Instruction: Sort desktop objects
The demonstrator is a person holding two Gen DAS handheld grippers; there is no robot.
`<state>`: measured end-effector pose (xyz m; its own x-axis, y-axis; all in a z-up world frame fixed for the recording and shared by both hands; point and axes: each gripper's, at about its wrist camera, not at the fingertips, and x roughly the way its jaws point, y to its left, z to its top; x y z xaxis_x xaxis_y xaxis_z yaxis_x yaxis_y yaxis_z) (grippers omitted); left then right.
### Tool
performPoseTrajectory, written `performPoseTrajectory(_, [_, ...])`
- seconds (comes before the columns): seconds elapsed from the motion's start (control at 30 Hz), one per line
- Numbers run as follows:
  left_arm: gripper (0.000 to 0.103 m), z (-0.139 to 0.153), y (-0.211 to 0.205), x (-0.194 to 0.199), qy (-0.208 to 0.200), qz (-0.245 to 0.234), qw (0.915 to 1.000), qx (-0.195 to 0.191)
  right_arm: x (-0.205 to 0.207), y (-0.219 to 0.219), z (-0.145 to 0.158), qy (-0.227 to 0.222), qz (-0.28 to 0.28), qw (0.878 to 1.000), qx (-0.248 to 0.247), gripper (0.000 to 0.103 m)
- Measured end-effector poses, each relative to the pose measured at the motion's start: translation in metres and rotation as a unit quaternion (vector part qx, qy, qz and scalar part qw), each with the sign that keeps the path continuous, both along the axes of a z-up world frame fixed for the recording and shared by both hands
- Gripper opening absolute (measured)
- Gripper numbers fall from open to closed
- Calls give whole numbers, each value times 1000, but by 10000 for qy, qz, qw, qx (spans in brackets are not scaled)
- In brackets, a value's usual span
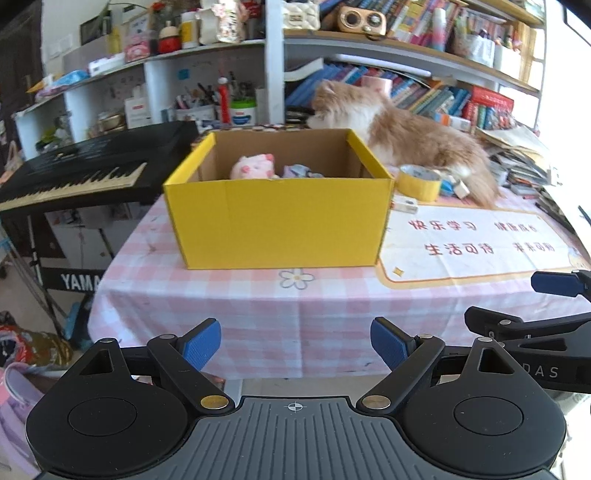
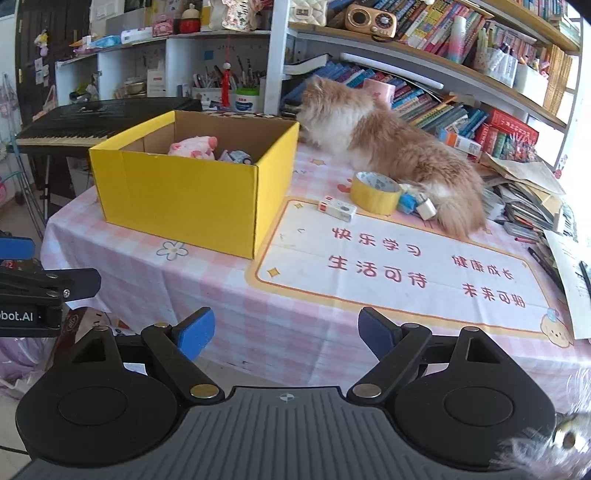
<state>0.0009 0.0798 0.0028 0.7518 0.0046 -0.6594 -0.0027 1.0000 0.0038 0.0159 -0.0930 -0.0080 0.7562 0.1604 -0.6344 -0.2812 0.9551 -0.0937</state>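
Facing yellow box beyond fingers

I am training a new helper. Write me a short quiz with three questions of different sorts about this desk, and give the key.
1. True or false: the yellow box is empty.
2. Which thing lies nearest the cat's tail? A) tape roll B) keyboard C) radio
3. Fill in: the jaws of the left gripper and the right gripper stand ____.

Key: 1 false, a pink plush toy lies inside; 2 A; 3 open, holding nothing.
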Motion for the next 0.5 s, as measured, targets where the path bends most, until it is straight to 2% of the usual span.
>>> performPoseTrajectory(0.5, [91,-7,-25,11,219,-642,9977,14,-2,-23,-10,299,-532,9981,-44,85])
